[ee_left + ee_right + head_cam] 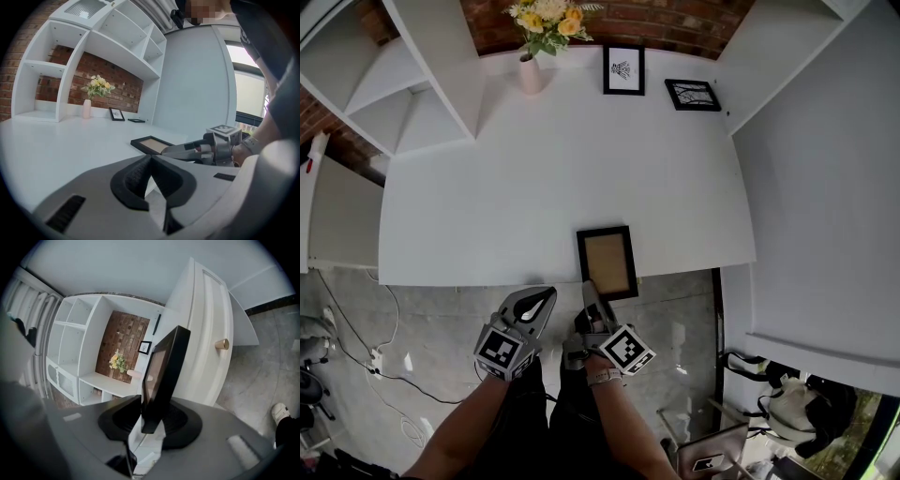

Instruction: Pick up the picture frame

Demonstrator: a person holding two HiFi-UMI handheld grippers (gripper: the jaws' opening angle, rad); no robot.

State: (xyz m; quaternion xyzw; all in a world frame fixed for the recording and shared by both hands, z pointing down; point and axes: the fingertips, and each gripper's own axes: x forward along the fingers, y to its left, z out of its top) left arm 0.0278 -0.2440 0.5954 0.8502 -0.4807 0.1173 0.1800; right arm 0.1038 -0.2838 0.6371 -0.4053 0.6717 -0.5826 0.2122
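A black picture frame (607, 261) with a tan panel lies flat at the front edge of the white table (487, 206), its near end sticking out past the edge. My right gripper (592, 292) is shut on that near end. In the right gripper view the frame (164, 376) stands edge-on between the pads of the right gripper (149, 420). My left gripper (546, 298) hovers just left of it, below the table edge, shut and holding nothing. The left gripper view shows its jaws (150, 161) meeting, with the frame (150, 143) ahead to the right.
At the back of the table stand a vase of yellow flowers (531, 70) and two small black frames (623, 69) (692, 95). White shelving (412, 84) rises at the left and a white cabinet (825, 187) at the right. Cables lie on the floor at lower left.
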